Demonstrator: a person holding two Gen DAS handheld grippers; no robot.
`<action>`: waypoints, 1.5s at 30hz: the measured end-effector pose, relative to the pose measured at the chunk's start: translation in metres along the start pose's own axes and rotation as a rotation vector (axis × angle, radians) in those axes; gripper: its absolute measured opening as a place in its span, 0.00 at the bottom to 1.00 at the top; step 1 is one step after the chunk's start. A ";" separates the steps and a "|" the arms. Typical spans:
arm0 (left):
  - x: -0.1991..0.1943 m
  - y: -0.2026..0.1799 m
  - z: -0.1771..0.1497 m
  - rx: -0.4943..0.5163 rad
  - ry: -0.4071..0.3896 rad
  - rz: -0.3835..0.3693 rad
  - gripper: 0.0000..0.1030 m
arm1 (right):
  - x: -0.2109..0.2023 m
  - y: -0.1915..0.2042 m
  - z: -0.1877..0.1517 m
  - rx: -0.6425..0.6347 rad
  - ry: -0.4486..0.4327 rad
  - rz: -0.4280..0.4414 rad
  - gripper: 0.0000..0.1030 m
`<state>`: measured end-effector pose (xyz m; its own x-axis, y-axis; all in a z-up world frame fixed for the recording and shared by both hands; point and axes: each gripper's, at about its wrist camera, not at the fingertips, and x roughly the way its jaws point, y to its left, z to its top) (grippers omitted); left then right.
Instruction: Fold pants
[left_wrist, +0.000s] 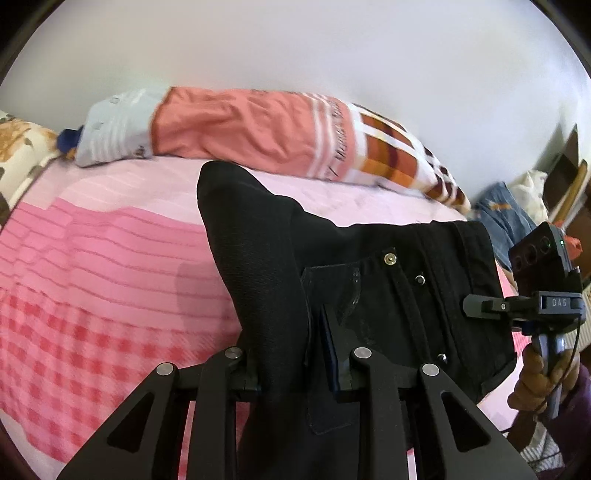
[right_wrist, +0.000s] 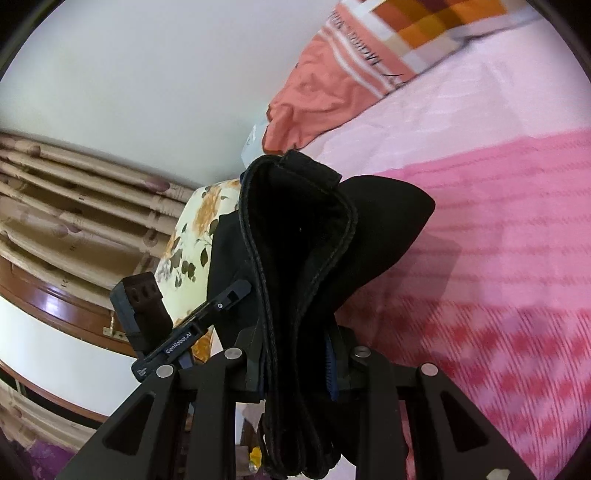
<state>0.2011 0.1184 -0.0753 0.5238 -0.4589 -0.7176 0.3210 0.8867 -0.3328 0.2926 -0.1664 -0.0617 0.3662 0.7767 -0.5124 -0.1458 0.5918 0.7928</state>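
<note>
The black pants hang in the air above the bed, held at the waistband end. My left gripper is shut on a bunched fold of the pants. Its metal buttons and waistband show to the right. My right gripper shows at the right edge of the left wrist view, clamped on the waistband's far side. In the right wrist view my right gripper is shut on the thick stitched waistband of the pants, which rises in front of the lens. My left gripper shows at left, gripping the same cloth.
A pink striped and checked bedspread covers the bed below. An orange and patterned pillow lies along the white wall. A floral pillow and beige curtains are at one end. Blue jeans lie at the far right.
</note>
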 end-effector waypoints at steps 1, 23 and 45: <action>-0.001 0.007 0.004 -0.004 -0.007 0.007 0.24 | 0.007 0.003 0.005 0.000 0.002 0.003 0.23; 0.018 0.115 0.075 -0.041 -0.087 0.128 0.24 | 0.131 0.030 0.093 -0.043 0.032 0.029 0.23; 0.065 0.156 0.085 -0.046 -0.068 0.180 0.25 | 0.147 -0.006 0.109 -0.056 0.020 -0.053 0.22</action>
<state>0.3522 0.2217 -0.1217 0.6218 -0.2940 -0.7259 0.1821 0.9557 -0.2311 0.4480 -0.0794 -0.1058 0.3560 0.7481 -0.5600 -0.1785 0.6426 0.7451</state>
